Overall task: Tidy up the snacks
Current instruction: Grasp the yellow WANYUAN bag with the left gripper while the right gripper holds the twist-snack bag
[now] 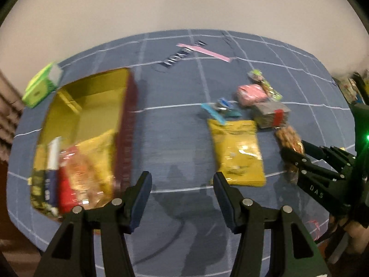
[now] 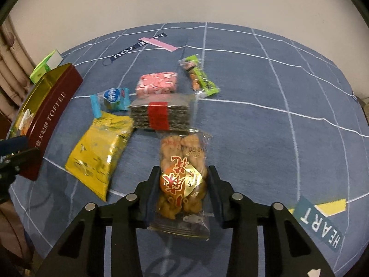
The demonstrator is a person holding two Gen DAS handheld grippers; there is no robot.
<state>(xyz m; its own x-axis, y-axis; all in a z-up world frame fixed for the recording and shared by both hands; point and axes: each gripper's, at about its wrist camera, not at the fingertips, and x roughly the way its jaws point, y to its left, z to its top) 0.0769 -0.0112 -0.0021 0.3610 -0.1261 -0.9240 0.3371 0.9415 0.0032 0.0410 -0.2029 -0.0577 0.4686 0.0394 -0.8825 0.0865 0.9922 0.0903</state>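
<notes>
My right gripper points down at the blue cloth and is shut on a clear packet of fried dough twists, its pads against the packet's two long sides. The packet lies on the cloth. My left gripper hangs open over bare cloth, with nothing between its fingers. It is between a red toffee box on the left and a yellow snack bag on the right. The box holds several packets, blurred in this view. The right gripper shows at the right edge of the left wrist view.
Beyond the twists lie a banded seaweed stack, a pink packet, a small blue packet and a green snack packet. A green carton stands behind the box. The round table's edge runs close on the right.
</notes>
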